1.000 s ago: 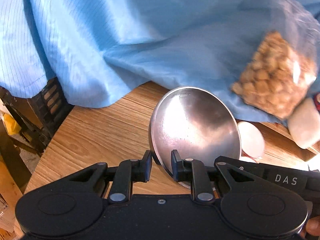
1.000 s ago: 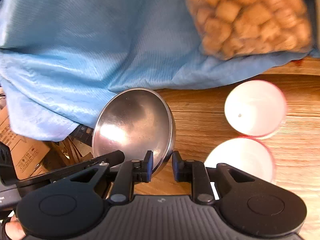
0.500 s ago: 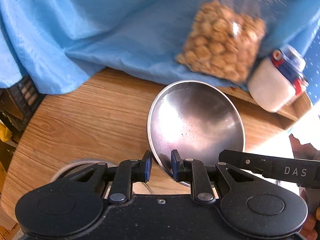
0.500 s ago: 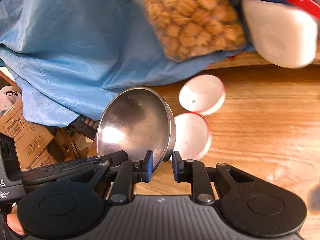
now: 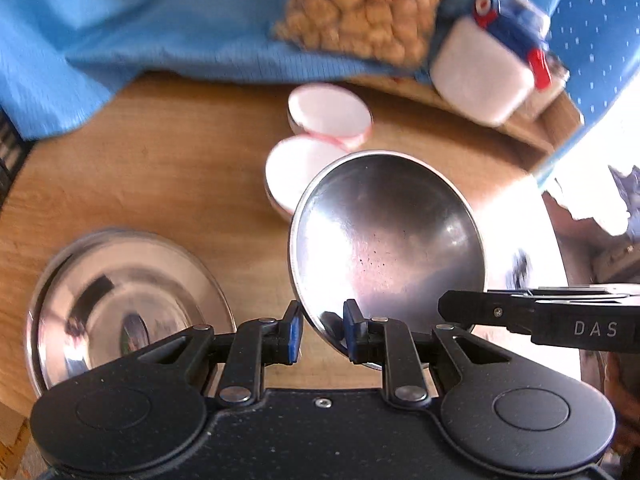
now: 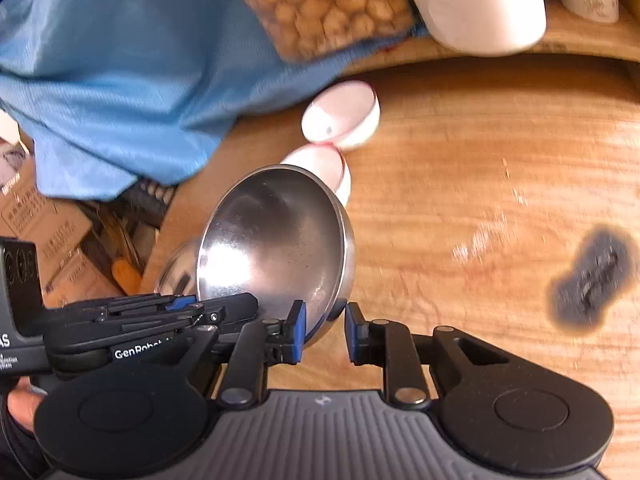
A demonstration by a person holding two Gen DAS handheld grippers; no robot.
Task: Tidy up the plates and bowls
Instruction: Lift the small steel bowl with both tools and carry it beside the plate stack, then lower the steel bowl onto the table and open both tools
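Both grippers were clamped on the same steel bowl (image 5: 384, 240), left gripper (image 5: 320, 334) pinching the rim at the bowl's 6 o'clock in its own view, right gripper (image 6: 325, 332) pinching the rim on the other side. So the bowl was up off the table (image 5: 160, 168), tilted, carried between the two hands.

Working outward: two small white bowls with red rims sat right behind it at about 11 o'clock, one (image 5: 298, 176) half hidden by the steel rim, the other (image 5: 330, 114) just past it, the pair touching or nearly so. Off at 8 o'clock in the left view a flat steel plate (image 5: 128, 304) lay on the wood. Along the far edge at 12 to 1 o'clock were a blue cloth (image 5: 140, 28), a bag of snacks (image 5: 360, 12) and a white jar with a blue lid (image 5: 484, 76).

My read: mid-carry, sorting step not finished. Next move probably needs the bowl levelled and lowered onto a clear spot or nested with its own kind, both grippers letting go together so it doesn't tip. Frames were pretty blurry, so contact details are fuzzy.
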